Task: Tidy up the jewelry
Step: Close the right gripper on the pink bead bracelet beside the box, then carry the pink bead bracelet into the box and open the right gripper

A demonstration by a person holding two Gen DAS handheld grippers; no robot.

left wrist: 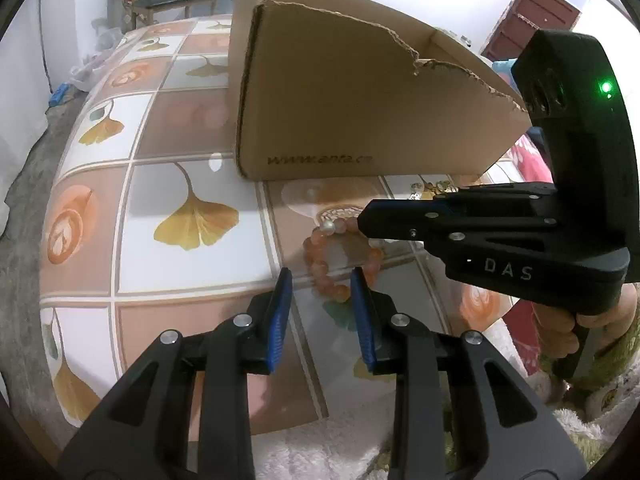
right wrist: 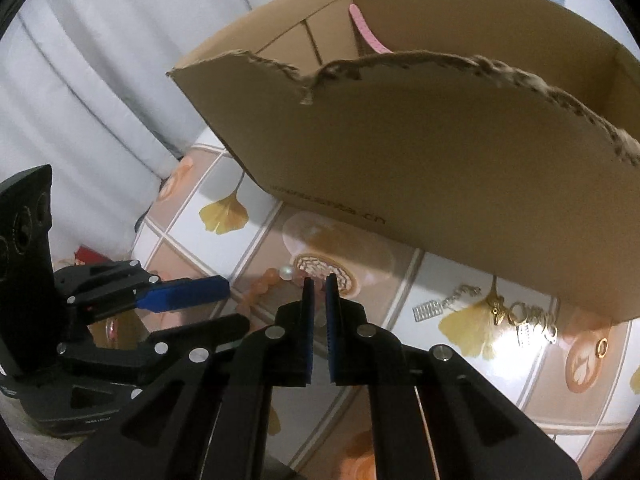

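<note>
One open-topped brown cardboard box with a torn front wall [left wrist: 360, 92] stands on the table covered in a ginkgo-leaf and coffee-cup patterned cloth [left wrist: 188, 216]; it is probably meant to receive the jewelry, and a pink strap [right wrist: 368, 30] already leans inside it. Just in front of the box lies one bracelet of round orange-pink beads with a single pearl-white bead [left wrist: 340, 256], flat on the cloth. The left gripper [left wrist: 320, 280] is held low over the bracelet's near arc, its blue-padded jaws parted and pressing on nothing. The right gripper [right wrist: 319, 280] has its jaws almost closed at the bracelet's pearl end; whether a bead is pinched cannot be told. Further right along the box front lie one small silver piece with a chain [right wrist: 440, 304], a tangled gold cluster [right wrist: 528, 316] and one gold ring [right wrist: 601, 346], awaiting sorting.
</note>
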